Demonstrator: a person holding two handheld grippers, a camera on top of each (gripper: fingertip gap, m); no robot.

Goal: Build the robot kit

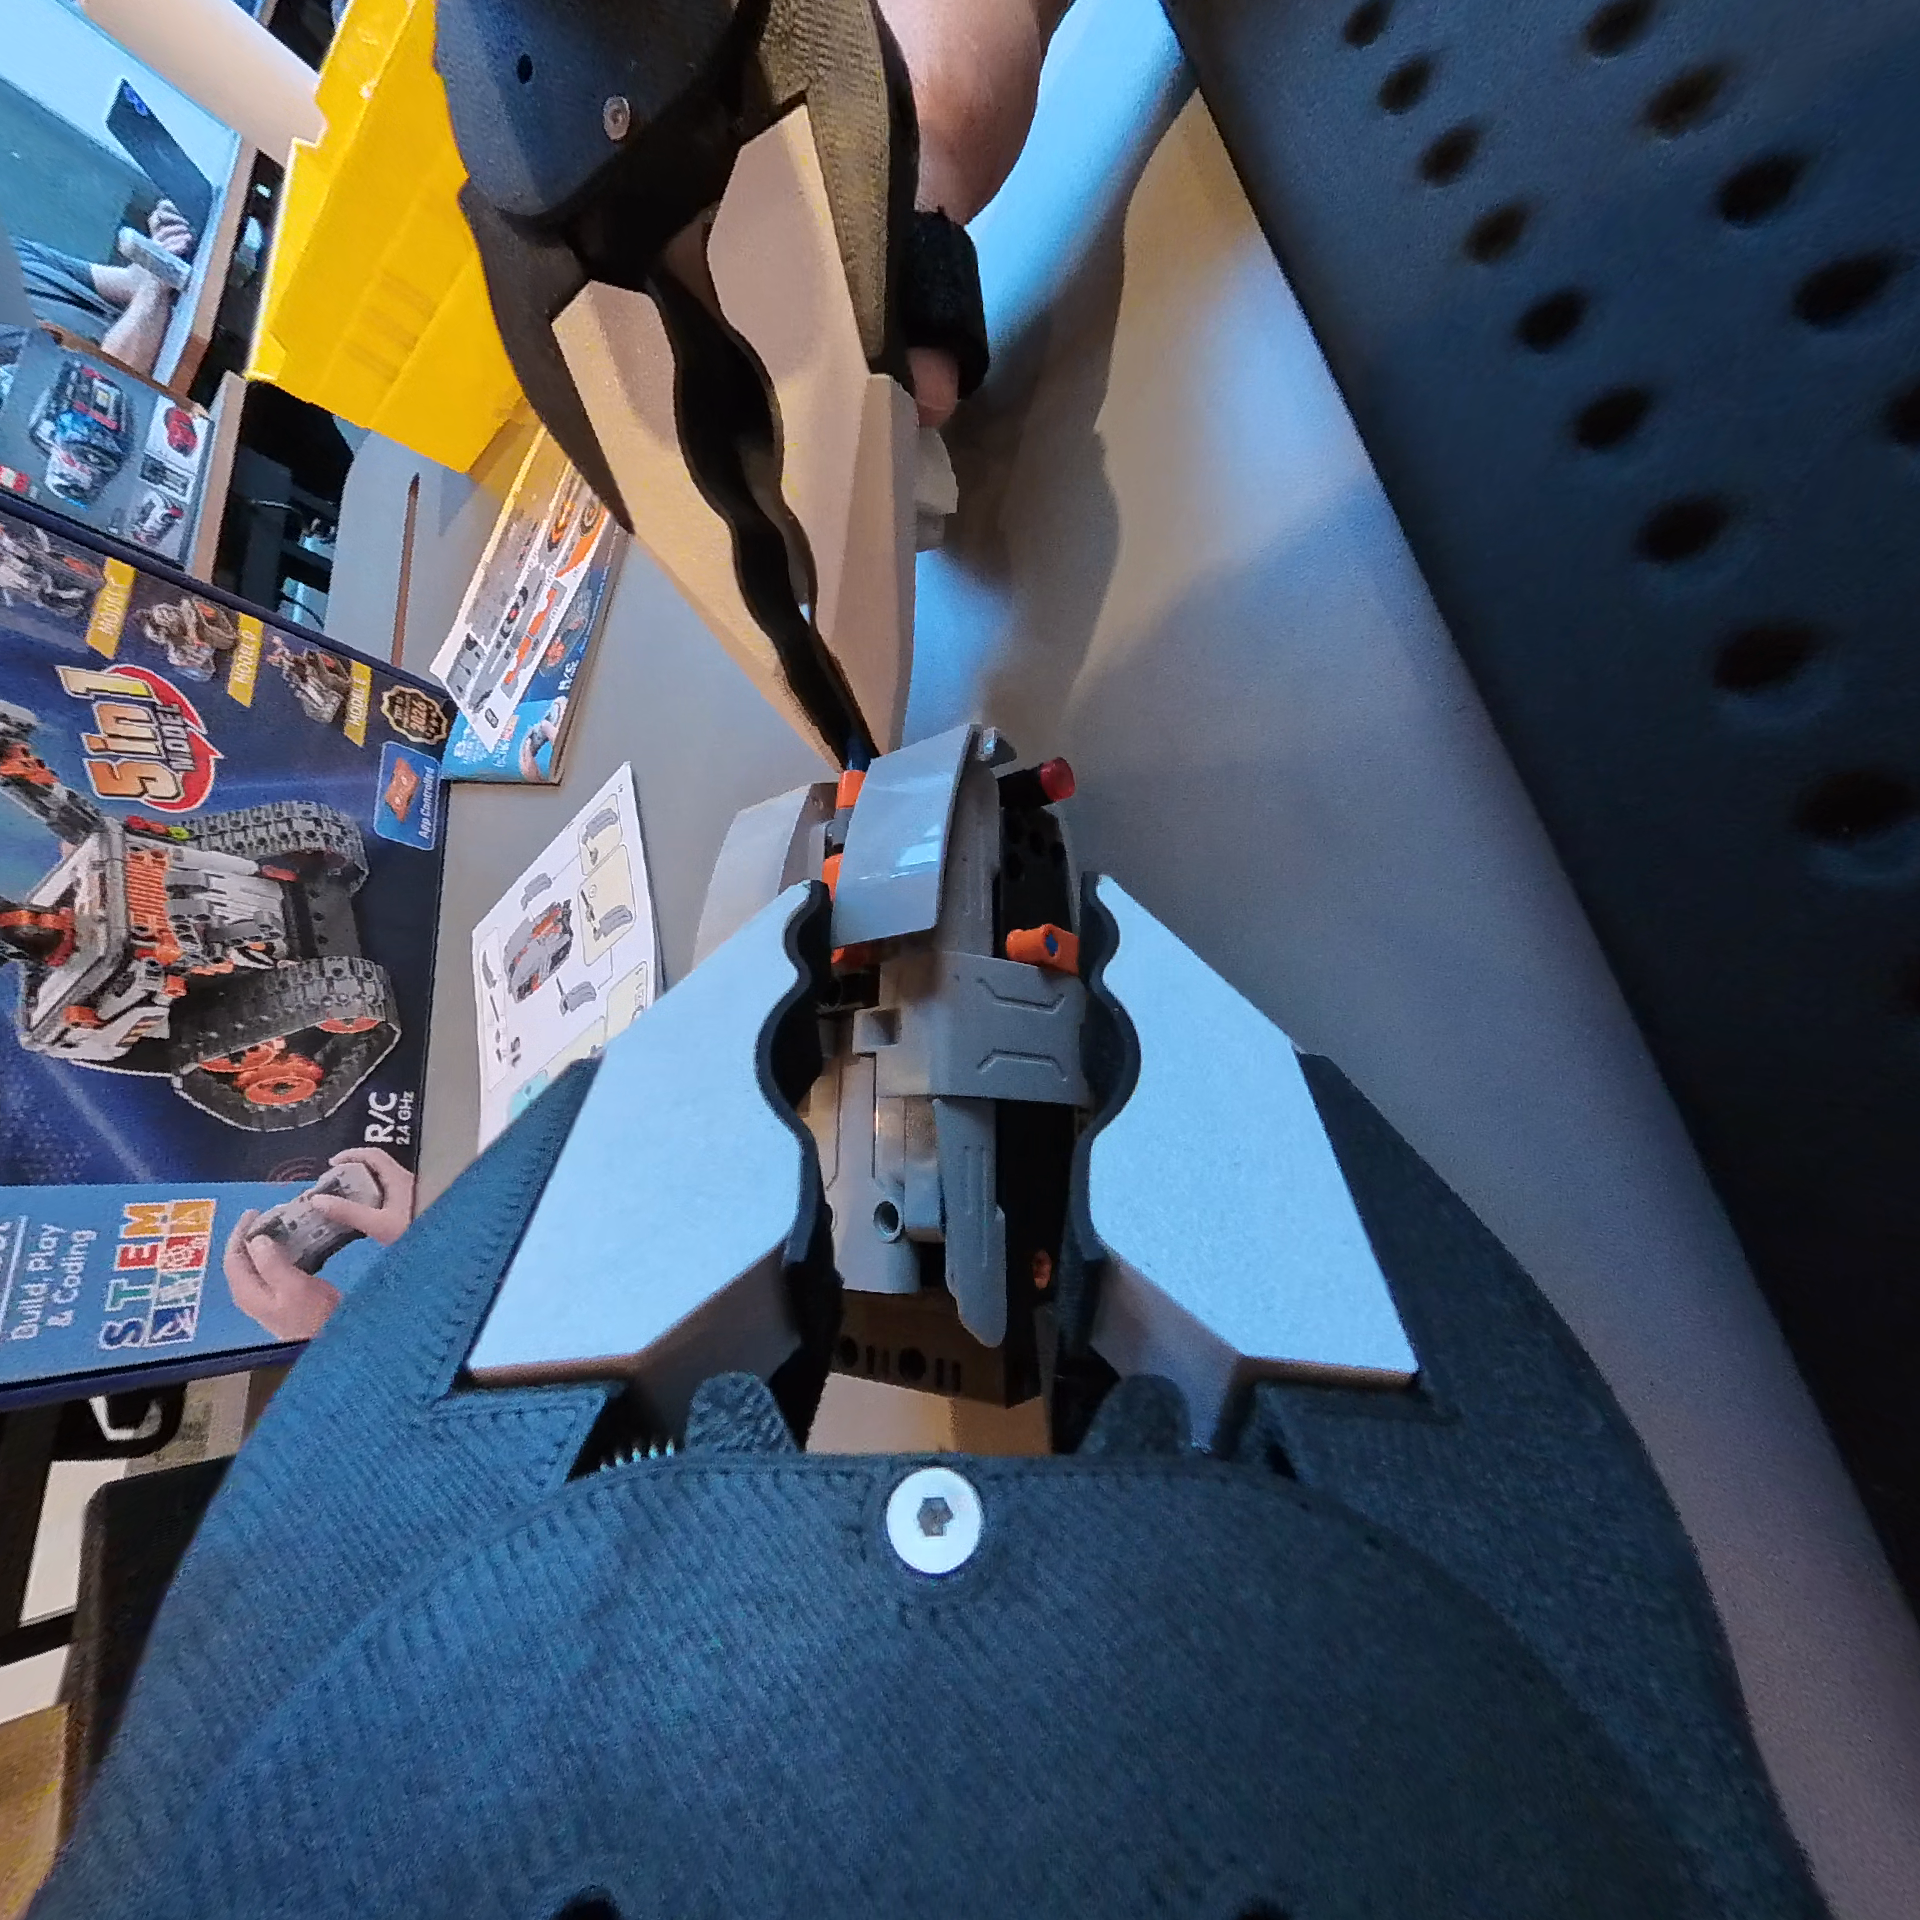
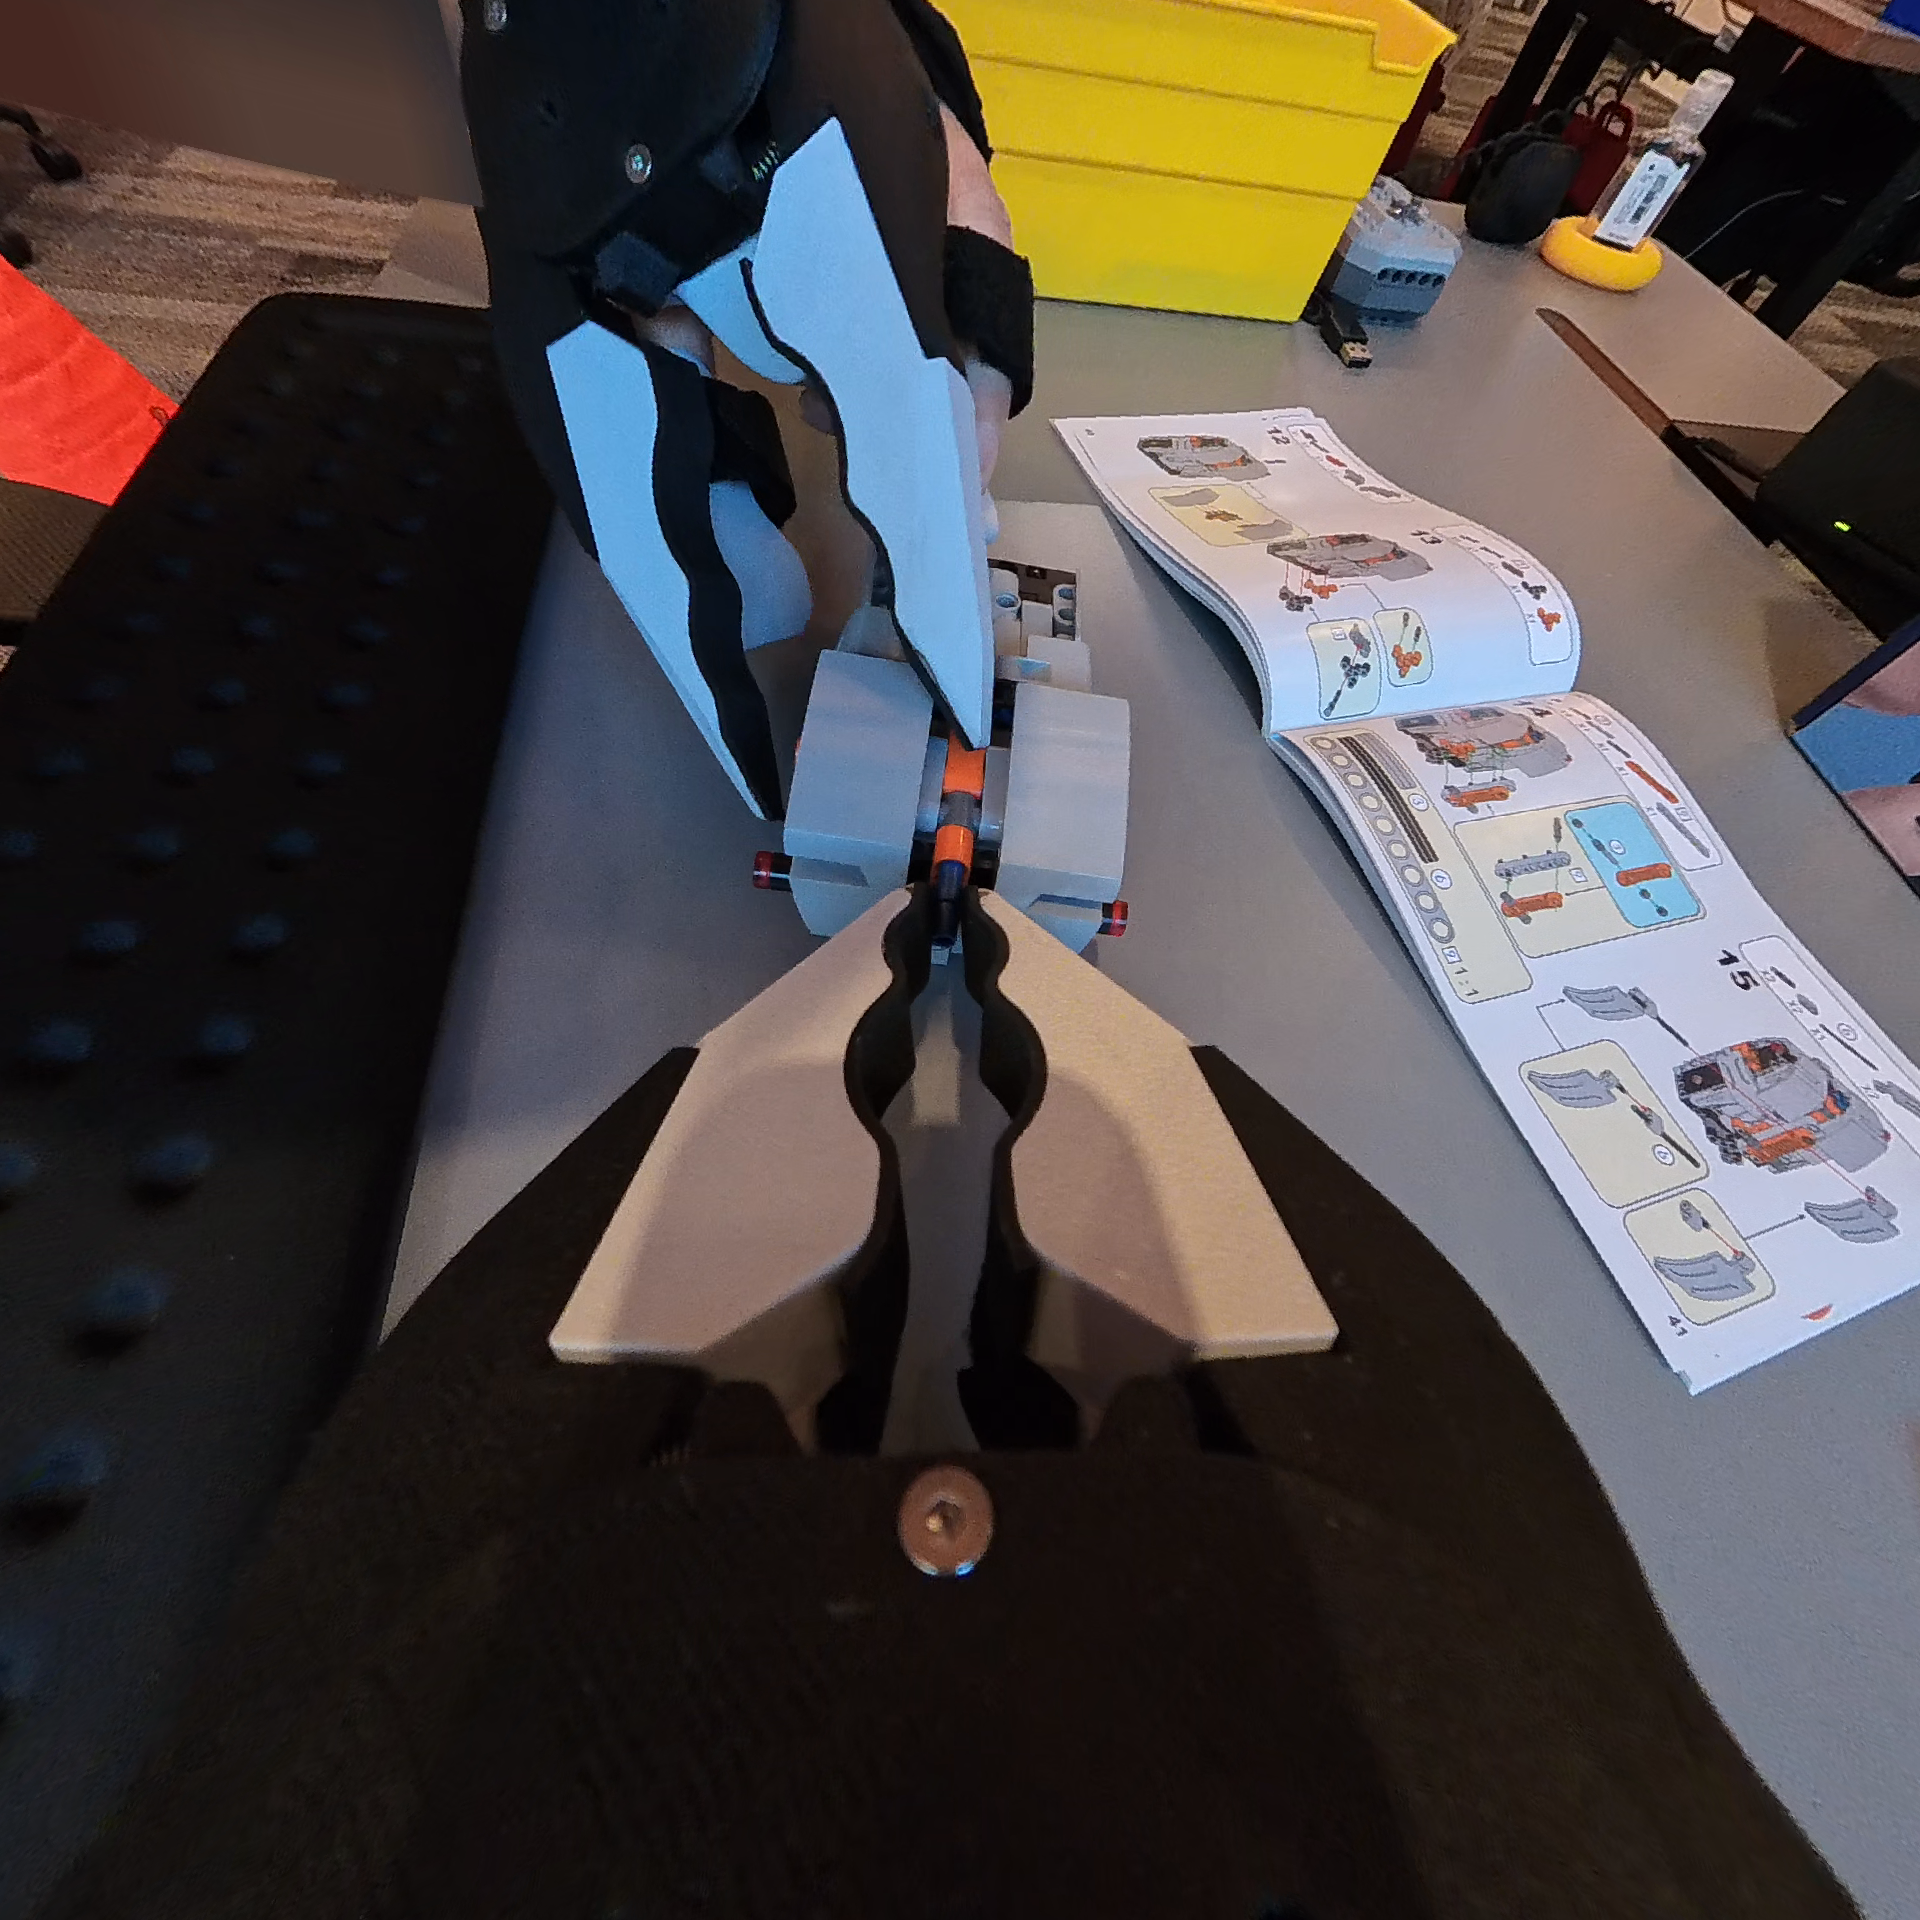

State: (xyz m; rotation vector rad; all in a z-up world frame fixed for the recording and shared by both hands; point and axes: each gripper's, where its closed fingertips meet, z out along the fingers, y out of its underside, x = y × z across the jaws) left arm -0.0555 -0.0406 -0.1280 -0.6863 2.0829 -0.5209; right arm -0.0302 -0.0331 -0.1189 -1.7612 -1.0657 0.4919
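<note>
Closest to your left lens, your left gripper [image 1: 951,997] is clamped around the body of a grey brick-built model [image 1: 935,1039], its two fingers pressing the model's sides. The model is grey with black inner parts, orange pins and a red-tipped peg at its far end, and it sits on the grey table [image 1: 1247,727]. From the right wrist view, the same left gripper [image 2: 873,779] comes in from above, with one finger against the model's [image 2: 862,790] side and the other set into the gap along its middle.

Your right gripper [image 2: 940,920] is pinched nearly closed on a slim pin with a dark blue tip [image 2: 943,904], which lines up with the orange axle piece [image 2: 961,790] in the channel between the model's two grey blocks. In the left wrist view your right gripper [image 1: 857,743] meets the far end of the model at its tips.

An open instruction booklet [image 2: 1455,831] lies on the table just to the right of the model. A yellow bin [image 2: 1195,156] stands behind it. A black studded mat [image 2: 208,831] runs along the model's other side. A blue toy box [image 1: 197,987] with a tracked vehicle pictured on it stands beyond the booklet [image 1: 571,935].
</note>
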